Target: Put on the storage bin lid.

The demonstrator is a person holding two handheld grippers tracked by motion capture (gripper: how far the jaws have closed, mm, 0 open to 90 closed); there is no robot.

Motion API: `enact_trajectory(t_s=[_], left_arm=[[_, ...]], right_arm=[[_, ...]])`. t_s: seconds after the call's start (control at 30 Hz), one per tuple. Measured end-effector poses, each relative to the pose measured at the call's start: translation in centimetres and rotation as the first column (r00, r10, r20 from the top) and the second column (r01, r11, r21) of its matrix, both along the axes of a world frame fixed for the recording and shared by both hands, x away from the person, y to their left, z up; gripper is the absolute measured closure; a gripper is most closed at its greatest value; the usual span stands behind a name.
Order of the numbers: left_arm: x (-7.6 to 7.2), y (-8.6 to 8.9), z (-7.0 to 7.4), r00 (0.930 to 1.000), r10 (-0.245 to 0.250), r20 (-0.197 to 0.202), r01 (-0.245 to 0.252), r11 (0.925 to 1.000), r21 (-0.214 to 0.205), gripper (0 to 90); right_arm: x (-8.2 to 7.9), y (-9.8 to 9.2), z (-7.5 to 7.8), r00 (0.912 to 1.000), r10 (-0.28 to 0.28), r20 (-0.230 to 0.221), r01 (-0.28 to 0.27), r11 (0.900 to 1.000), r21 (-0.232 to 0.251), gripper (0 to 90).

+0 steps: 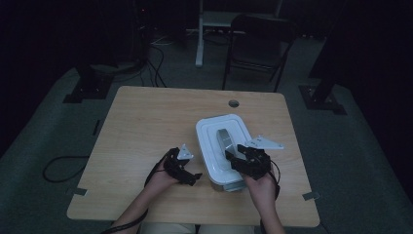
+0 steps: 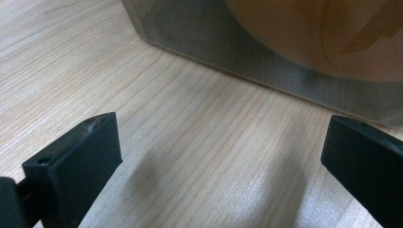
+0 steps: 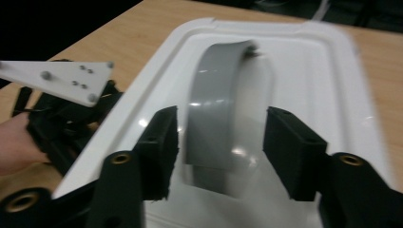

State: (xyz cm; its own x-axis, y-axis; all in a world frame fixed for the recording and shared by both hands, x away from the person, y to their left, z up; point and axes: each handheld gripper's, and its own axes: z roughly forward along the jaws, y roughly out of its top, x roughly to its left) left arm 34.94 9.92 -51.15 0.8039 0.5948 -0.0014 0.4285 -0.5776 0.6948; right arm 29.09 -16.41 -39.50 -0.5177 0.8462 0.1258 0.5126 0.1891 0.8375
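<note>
Box: the white-lidded box (image 1: 221, 148) sits right of the table's middle, its near end close to your edge of the table (image 1: 146, 122); treat it as your landmark.
Handle: a grey arched handle (image 3: 216, 118) runs along the middle of the lid (image 3: 313, 71).
Edges: right of the box, bare wood reaches the table's right edge. Left of the box you have a wide stretch of bare wood. Beyond the box there is free wood up to a round hole (image 1: 234, 103) near the far edge.
Around the table: grey floor, with a chair (image 1: 258, 44) well beyond the box and a cable (image 1: 58, 168) on the floor far to its left.
Writing: no readable brand or label on the box, lid or handle in these pictures.
Left gripper: your left gripper (image 1: 187, 176) lies just beside the box's left wall near its front corner. Its jaws stand wide, over bare wood, and the box wall (image 2: 228, 42) is just ahead of them, untouched.
Right gripper: your right gripper (image 1: 233, 158) is over the near end of the lid. Its jaws are part open and straddle the handle. The left pad (image 3: 164, 142) is close beside the handle, and there is a clear gap at the right one.
</note>
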Motion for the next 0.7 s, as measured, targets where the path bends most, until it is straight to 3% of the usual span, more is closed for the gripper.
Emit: enact_trajectory(t_s=[0.1, 0.2, 0.23, 0.4, 0.53, 0.57, 0.6, 0.7], left_arm=[[0.0, 0.0, 0.1, 1.0000, 0.000, 0.001, 0.000, 0.9999, -0.012, 0.2], [0.0, 0.0, 0.1, 1.0000, 0.000, 0.000, 0.000, 0.9999, -0.012, 0.2], [0.1, 0.1, 0.1, 1.0000, 0.001, -0.001, -0.001, 0.9999, -0.011, 0.2], [0.2, 0.1, 0.3, 1.0000, 0.004, -0.001, -0.004, 0.9998, -0.020, 0.2], [0.2, 0.0, 0.4, 1.0000, 0.000, -0.004, 0.000, 0.9998, -0.019, 0.2], [0.2, 0.0, 0.4, 1.0000, -0.001, -0.006, 0.001, 0.9999, -0.017, 0.2], [0.2, -0.1, 0.4, 1.0000, -0.001, -0.006, 0.001, 0.9997, -0.024, 0.2], [0.2, -0.1, 0.5, 1.0000, -0.003, -0.009, 0.002, 0.9996, -0.028, 0.2]], right_arm=[[0.2, -1.7, 0.2, 0.9993, -0.032, 0.019, 0.031, 0.9991, 0.029, 36.7], [0.3, -2.5, 0.3, 0.9978, -0.059, 0.031, 0.058, 0.9976, 0.037, 35.5], [0.5, -3.5, 0.4, 0.9935, -0.098, 0.056, 0.097, 0.9948, 0.031, 34.3], [1.1, -5.2, 0.2, 0.9828, -0.157, 0.096, 0.158, 0.9875, 0.004, 29.5], [1.8, -7.1, -0.2, 0.9751, -0.204, 0.088, 0.202, 0.9790, 0.027, 22.6], [1.9, -7.6, -0.4, 0.9752, -0.204, 0.086, 0.202, 0.9789, 0.031, 16.7], [2.1, -8.3, -0.8, 0.9699, -0.224, 0.095, 0.222, 0.9744, 0.038, 14.9], [2.2, -9.0, -1.3, 0.9671, -0.237, 0.093, 0.234, 0.9716, 0.033, 13.5]])
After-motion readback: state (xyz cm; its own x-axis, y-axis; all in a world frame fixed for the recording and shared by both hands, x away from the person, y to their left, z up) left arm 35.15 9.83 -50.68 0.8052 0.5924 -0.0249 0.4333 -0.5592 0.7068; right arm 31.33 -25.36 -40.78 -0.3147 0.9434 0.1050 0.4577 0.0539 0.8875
